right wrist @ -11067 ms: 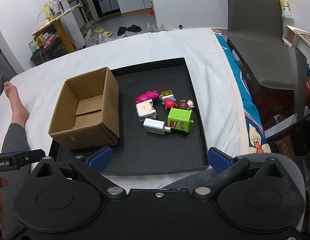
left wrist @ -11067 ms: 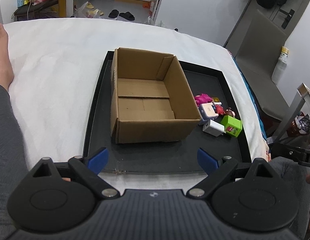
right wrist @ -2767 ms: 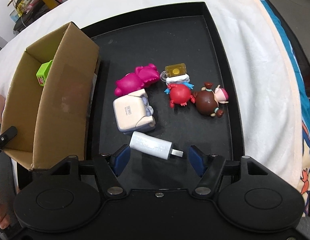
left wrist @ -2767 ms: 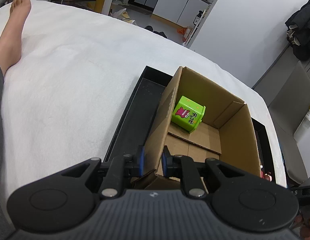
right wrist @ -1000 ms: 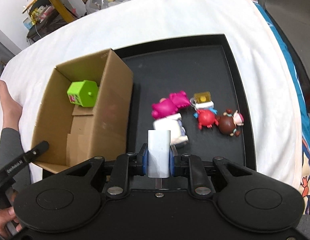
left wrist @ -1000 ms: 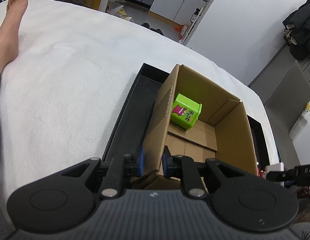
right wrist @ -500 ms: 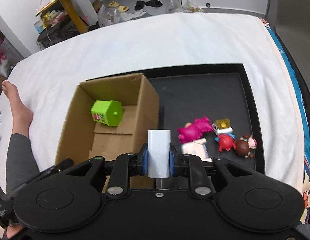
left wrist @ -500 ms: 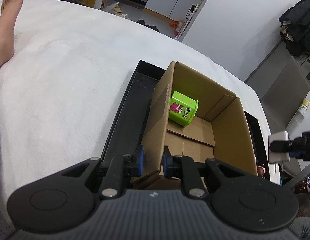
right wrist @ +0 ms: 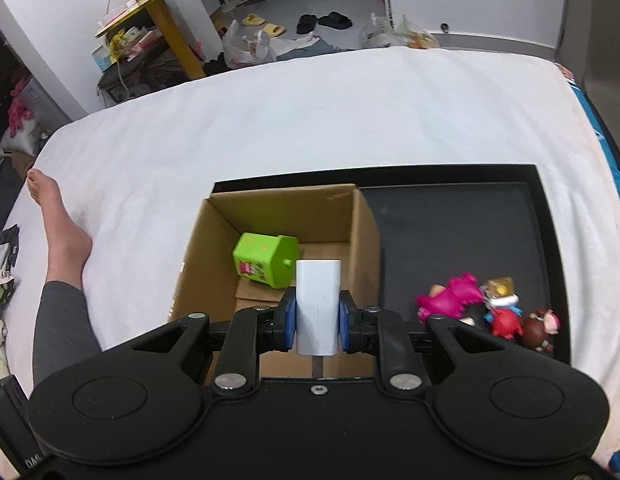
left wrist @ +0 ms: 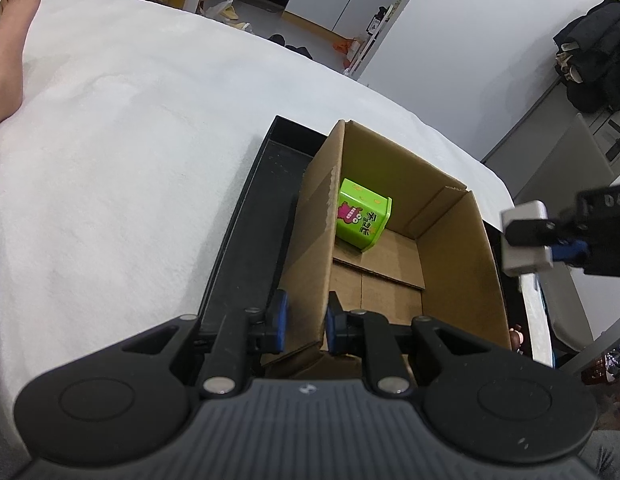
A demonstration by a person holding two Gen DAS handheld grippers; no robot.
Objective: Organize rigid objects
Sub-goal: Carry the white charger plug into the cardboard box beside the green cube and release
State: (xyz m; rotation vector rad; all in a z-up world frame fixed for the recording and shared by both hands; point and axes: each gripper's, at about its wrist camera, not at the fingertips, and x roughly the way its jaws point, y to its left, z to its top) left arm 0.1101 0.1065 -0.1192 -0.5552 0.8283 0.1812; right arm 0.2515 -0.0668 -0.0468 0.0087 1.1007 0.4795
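An open cardboard box (left wrist: 454,280) (right wrist: 214,248) stands on a black tray (right wrist: 462,216) (left wrist: 250,240) on a white bed. A green cube toy (left wrist: 362,220) (right wrist: 266,260) lies inside it. My left gripper (left wrist: 304,320) is shut on the box's near left wall. My right gripper (right wrist: 317,316) is shut on a white charger (right wrist: 318,304) and holds it above the box's right side; the charger also shows in the left wrist view (left wrist: 524,240). A pink toy (right wrist: 450,296), a red figure (right wrist: 506,322) and a brown figure (right wrist: 540,328) lie on the tray to the right.
A person's bare foot and leg (right wrist: 58,232) (left wrist: 10,40) rest on the bed left of the tray. A small gold-topped toy (right wrist: 500,290) lies among the figures. A grey chair (left wrist: 578,184) stands beyond the bed's right edge.
My right gripper has carried the white charger left, from above the tray to over the box. My left gripper stays clamped on the box wall.
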